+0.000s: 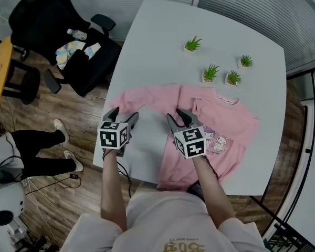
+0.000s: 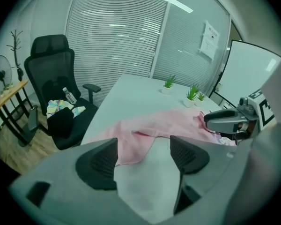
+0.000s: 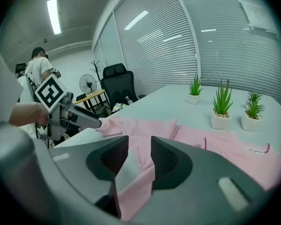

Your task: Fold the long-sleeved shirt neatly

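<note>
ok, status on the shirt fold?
Left gripper and right gripper open, jaws empty. Pink shirt flat on table, one sleeve spread out. Potted plants beyond it, not blocking.

On counter [image 1: 163, 30], centre-right of frame, toward near edge: shirt [image 1: 220, 122]. Its sleeve [image 1: 142, 98] runs left to counter's left edge. 4 plants [image 1: 210, 73] behind shirt, upper right-centre; 1 sits further back-left, 3 bunched. Chair [image 1: 68, 51] off counter, upper left, w/ bottle [image 1: 76, 33] on seat. L tongs [image 1: 124, 113] at sleeve's near edge, R tongs [image 1: 175, 114] at shirt's left side, bare counter btwn.
</note>
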`<state>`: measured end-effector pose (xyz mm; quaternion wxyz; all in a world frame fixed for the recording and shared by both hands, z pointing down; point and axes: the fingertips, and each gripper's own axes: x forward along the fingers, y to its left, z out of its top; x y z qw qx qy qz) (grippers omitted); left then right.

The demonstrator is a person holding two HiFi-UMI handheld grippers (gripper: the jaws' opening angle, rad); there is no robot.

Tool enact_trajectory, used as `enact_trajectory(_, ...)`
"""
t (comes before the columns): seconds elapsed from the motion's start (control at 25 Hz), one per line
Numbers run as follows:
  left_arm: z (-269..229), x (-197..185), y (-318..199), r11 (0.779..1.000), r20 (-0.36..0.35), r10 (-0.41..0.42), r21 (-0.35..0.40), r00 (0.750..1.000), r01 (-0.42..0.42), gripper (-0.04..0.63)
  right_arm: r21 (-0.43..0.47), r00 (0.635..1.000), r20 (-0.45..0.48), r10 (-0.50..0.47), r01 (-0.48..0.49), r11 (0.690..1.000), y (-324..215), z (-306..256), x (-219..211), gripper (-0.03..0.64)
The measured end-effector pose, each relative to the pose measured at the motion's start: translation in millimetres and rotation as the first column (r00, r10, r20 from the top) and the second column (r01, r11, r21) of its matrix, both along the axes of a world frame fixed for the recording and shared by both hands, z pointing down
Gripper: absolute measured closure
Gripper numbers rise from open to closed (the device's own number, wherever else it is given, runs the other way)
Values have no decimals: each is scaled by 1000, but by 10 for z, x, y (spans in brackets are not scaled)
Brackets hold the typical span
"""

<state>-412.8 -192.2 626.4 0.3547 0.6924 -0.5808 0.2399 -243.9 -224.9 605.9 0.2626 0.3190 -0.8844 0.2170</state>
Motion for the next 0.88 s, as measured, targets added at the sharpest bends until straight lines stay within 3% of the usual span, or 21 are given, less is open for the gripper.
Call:
enact_trajectory(0.28,103,-531,39,991,64,-129,-23,990,130,281,-15,1000,-6,-16,16,1000,46,65,-63,456)
enact_trajectory(0.48,202,-680,60,987,72,-154,-38,985,157,296,-24,1000,-18,-14,14,1000,74,104,-56,457)
enact_trajectory(0.88,319,-883,-9,969,91,-242,-31,966,246,394,-45,1000,-25,-9,8,999,161,158,-65,462)
